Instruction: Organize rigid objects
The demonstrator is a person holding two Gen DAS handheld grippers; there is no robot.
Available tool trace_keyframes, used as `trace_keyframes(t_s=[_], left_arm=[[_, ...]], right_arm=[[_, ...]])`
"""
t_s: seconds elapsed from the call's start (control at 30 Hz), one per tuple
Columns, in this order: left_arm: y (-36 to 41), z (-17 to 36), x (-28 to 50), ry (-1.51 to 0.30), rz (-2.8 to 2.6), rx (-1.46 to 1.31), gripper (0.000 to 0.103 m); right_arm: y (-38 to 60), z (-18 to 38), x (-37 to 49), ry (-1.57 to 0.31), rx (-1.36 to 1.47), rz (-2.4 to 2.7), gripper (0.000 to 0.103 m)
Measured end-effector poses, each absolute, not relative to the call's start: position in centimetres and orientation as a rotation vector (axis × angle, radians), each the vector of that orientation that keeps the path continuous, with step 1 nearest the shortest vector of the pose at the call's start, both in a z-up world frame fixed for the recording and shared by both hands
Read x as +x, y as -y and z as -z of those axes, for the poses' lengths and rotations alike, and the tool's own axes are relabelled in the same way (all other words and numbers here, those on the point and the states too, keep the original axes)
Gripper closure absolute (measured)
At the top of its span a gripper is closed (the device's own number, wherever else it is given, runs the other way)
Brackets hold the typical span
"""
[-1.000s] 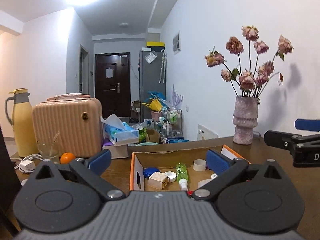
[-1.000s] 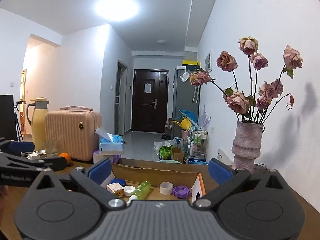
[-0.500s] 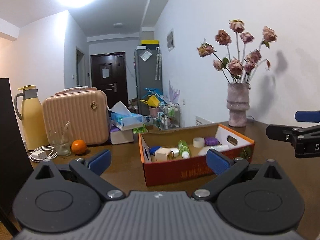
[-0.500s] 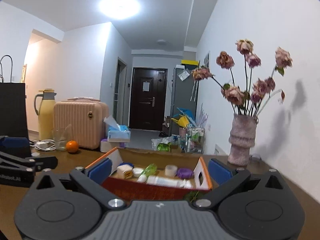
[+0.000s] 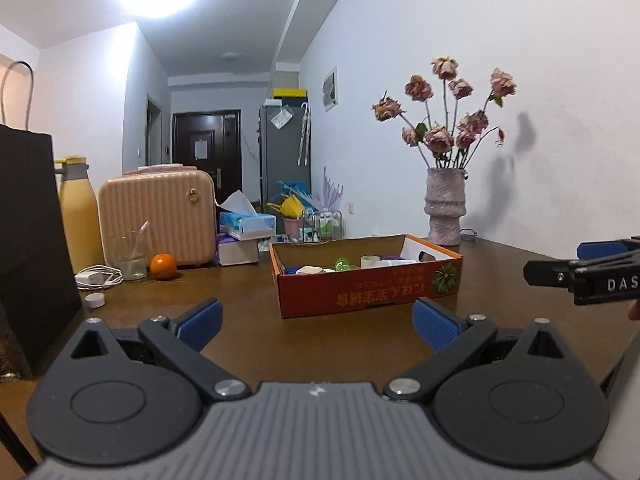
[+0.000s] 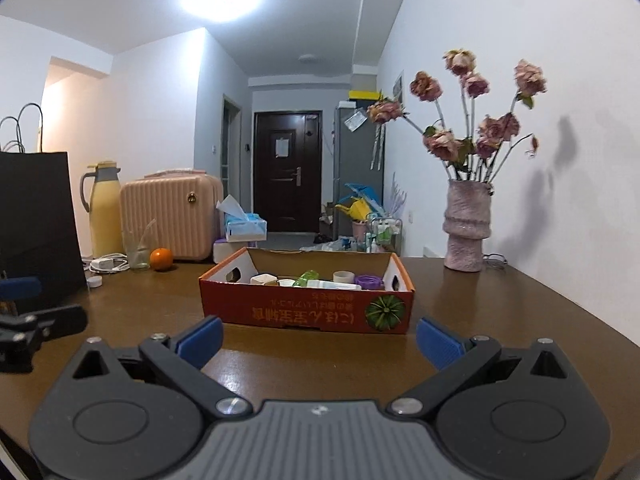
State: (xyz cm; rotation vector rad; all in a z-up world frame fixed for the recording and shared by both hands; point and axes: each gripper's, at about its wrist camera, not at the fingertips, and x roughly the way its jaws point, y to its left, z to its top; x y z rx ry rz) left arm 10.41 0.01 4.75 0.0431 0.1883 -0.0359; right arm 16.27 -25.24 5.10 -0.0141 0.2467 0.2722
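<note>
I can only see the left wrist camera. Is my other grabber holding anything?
Observer: No. The right wrist view shows the right gripper open, with nothing between its blue pads. The cardboard box sits just ahead of it.
Child: Does the box have a hole on its left end too?
Observer: Yes, there is an oval cut-out in the left end wall.
Child: Has the yellow jug got a handle?
Observer: Yes. The yellow jug has a grey handle on its left side. In your view the black bag hides it.
</note>
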Motion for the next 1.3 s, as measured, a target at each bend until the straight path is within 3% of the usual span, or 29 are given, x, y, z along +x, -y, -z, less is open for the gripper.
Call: trace_keyframes(t_s=[0.27,0.53,1.3], left_arm=[[0.6,-3.7,4.5,-0.112,0.024,0.069,0.000],[1.0,-2.3,2.9,-0.132,0.041,0.048,0.000],[0.5,-2.1,2.6,-0.113,0.036,0.075,0.000]], right_arm=[[25.8,-3.0,9.8,-0.186,0.062,-0.190,0.000],[25.8,-0.6,4.9,-0.241,0.154,-0.182,0.000],[22.8,-2.4,3.9,-0.170,0.015,-0.215,0.000]])
